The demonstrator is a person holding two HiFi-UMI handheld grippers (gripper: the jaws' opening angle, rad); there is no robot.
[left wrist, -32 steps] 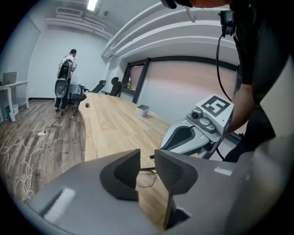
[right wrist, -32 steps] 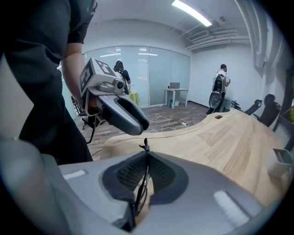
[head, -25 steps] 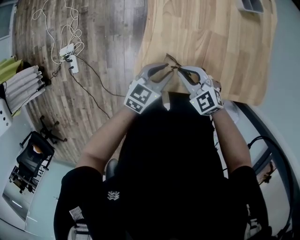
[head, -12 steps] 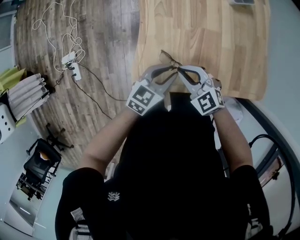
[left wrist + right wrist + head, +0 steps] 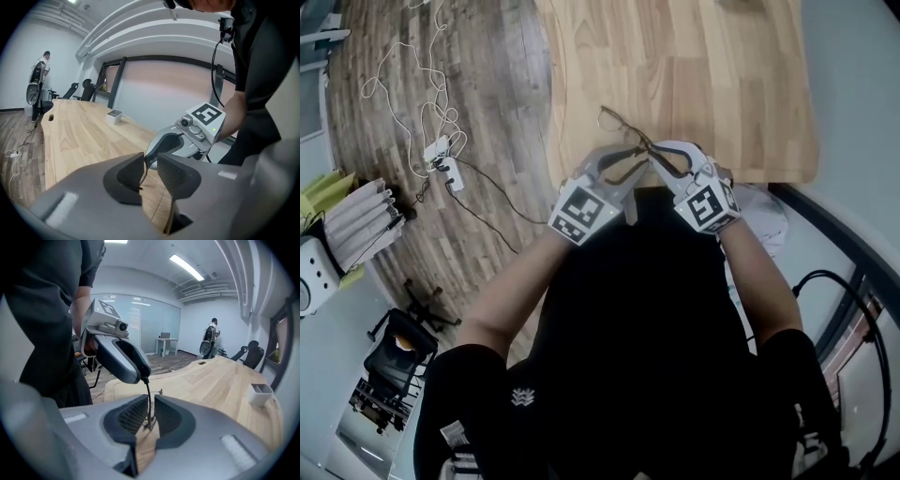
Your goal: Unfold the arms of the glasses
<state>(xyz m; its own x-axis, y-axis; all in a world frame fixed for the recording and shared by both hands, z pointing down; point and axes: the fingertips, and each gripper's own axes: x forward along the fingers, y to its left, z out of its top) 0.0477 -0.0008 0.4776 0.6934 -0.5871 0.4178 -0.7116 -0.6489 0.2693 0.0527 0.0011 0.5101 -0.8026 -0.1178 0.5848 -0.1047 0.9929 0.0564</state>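
L gripper [image 5: 636, 156]: fingers clamped on one arm of the thin dark wire-frame glasses [image 5: 622, 131], which I see held just over the near edge of the light wood tabletop [image 5: 722, 84]. R gripper [image 5: 656, 156]: fingers just been opening, slightly apart, other arm between.

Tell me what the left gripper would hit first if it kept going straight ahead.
Probably the right gripper, close ahead past the glasses arm between the left gripper's jaws; depth is unclear.
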